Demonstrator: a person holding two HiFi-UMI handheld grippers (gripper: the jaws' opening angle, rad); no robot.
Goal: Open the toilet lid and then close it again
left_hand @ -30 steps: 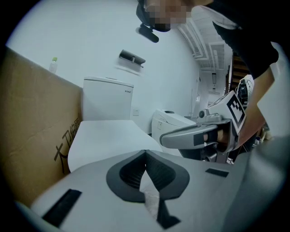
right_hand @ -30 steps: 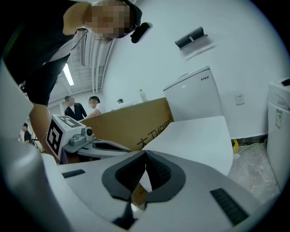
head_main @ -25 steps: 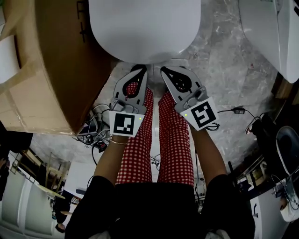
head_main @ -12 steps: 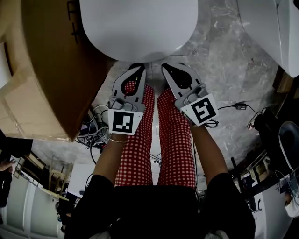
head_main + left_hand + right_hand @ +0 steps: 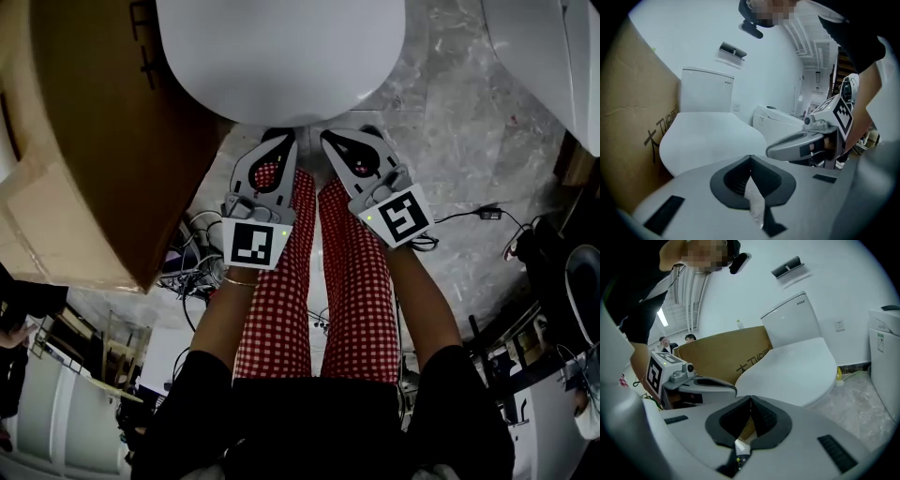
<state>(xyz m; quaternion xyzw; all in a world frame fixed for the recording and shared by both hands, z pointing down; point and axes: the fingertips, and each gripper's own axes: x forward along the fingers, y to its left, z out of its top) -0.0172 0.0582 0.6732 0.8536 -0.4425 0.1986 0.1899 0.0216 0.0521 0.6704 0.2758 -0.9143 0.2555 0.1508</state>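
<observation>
**Jaws.** Both pairs were clenched, tip against tip, with nothing gripped between them. The left gripper (image 5: 279, 141) and the right gripper (image 5: 342, 139) were held side by side, level with each other. Both pointed away from the person, above red checked trousers (image 5: 349, 281). Each gripper carried a marker cube at its near end, the left cube (image 5: 255, 244) and the right cube (image 5: 400, 216).

**Near field.** In the left gripper view the closed left tips (image 5: 750, 159) sat at the picture's lower middle, and the right gripper (image 5: 806, 143) lay just beside them at right. The right gripper view mirrored this, with its own tips (image 5: 750, 399) at centre and the left gripper (image 5: 712, 383) at left. A tangle of cables (image 5: 187, 262) lay on the floor to the person's left.

**Task object.** The white toilet lid (image 5: 281, 56) lay shut and flat directly ahead of both grippers. Its rounded near rim was close to the jaw tips, and both gripper views showed the lid (image 5: 708, 136) (image 5: 797, 366) apart from them.

**Surroundings.** A brown cardboard box (image 5: 84, 141) stood against the toilet's left side. Grey marbled floor (image 5: 459, 141) spread to the right, where a second white toilet (image 5: 553, 56) stood well apart.

**Far field.** The tank (image 5: 705, 89) (image 5: 792, 319) rose behind the lid against a white wall.
</observation>
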